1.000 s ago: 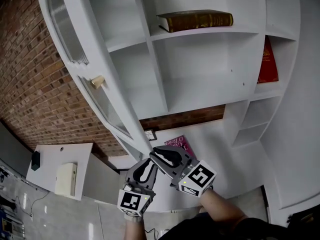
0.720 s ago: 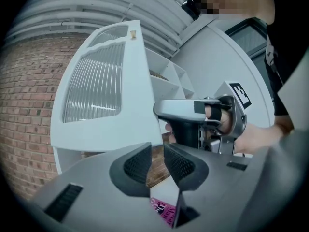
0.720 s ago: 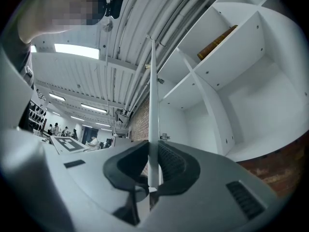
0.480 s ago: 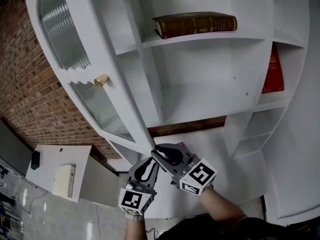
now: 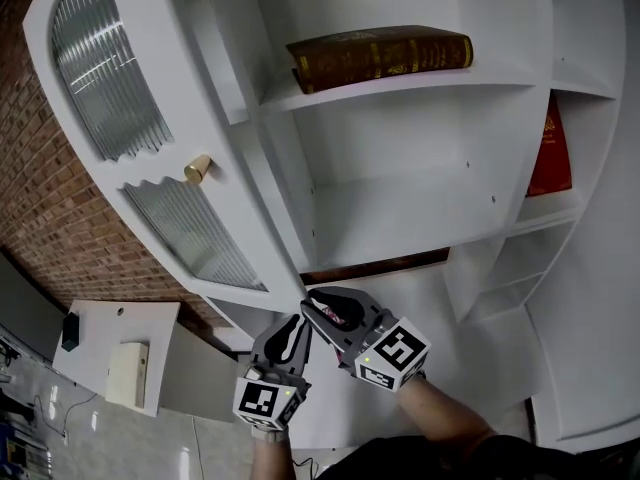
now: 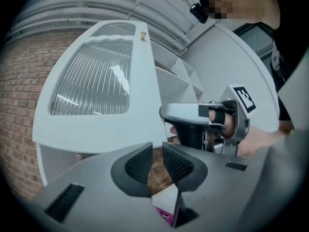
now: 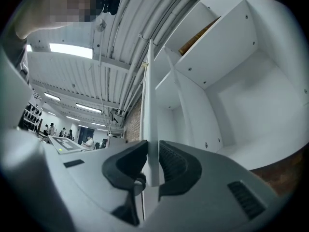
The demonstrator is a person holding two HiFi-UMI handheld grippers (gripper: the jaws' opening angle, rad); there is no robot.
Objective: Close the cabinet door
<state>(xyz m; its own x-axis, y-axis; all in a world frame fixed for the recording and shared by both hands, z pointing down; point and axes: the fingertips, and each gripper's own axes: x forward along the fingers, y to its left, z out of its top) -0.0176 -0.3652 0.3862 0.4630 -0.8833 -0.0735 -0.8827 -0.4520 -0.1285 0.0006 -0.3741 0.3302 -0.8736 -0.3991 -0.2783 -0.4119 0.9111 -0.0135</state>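
Note:
The white cabinet door (image 5: pixel 130 238) with ribbed glass panes and a brass knob (image 5: pixel 197 168) stands partly open at the left of the shelves. My right gripper (image 5: pixel 318 308) is shut on the door's lower free edge; in the right gripper view the thin door edge (image 7: pixel 150 105) runs up from between the pads of that gripper (image 7: pixel 153 166). My left gripper (image 5: pixel 288 336) hangs just beside it, under the door (image 6: pixel 91 124), a little open with nothing between its fingers (image 6: pixel 140 166). The right gripper (image 6: pixel 193 117) shows in the left gripper view too.
Open white shelves (image 5: pixel 400 198) hold a brown book (image 5: pixel 380 53) lying flat and a red book (image 5: pixel 556 153) standing at the right. A pink book (image 6: pixel 164 215) lies below the grippers. A brick wall (image 5: pixel 40 228) is behind the door, with a white box (image 5: pixel 118 373) lower left.
The door has swung toward the shelves with my right gripper holding its edge; its glass face now shows more fully. Both grippers stay close together.

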